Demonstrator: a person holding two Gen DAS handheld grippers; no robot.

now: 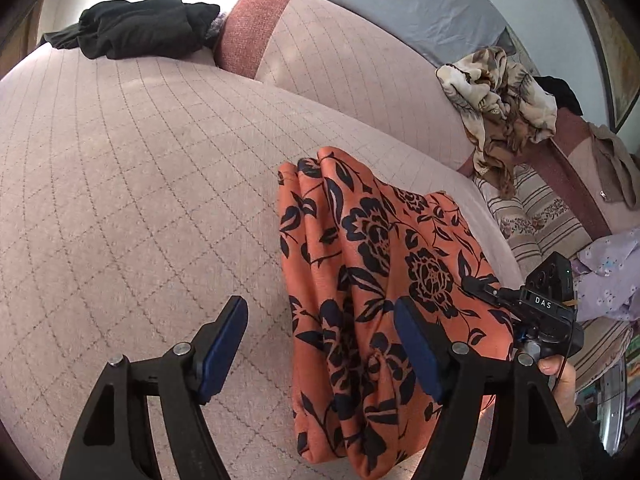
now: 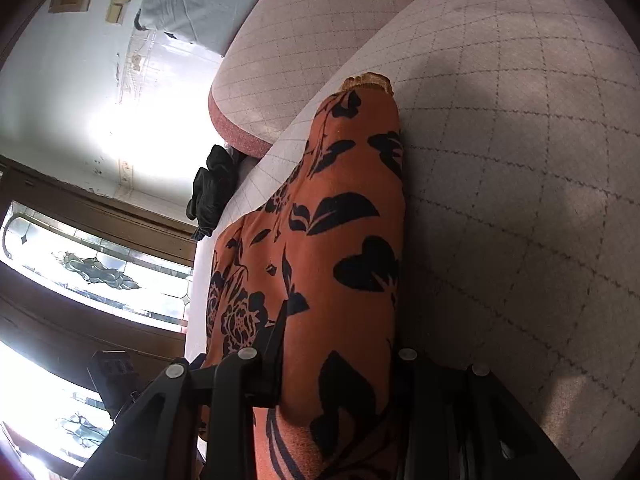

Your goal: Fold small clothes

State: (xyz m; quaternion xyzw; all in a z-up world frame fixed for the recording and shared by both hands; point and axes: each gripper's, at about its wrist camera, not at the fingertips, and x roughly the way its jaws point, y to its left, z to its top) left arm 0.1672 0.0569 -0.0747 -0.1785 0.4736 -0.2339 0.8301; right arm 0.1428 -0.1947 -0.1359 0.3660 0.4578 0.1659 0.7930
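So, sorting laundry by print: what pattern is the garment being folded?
Orange garment with dark navy flowers and leaves; clearest in the left wrist view.

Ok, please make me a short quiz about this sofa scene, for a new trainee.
1. True or false: the left gripper stands open.
2. What does the right gripper clamp? A: a black garment; B: the orange floral cloth; C: a beige scarf.
3. What colour is the garment at the far end of the sofa?
Key: 1 true; 2 B; 3 black.
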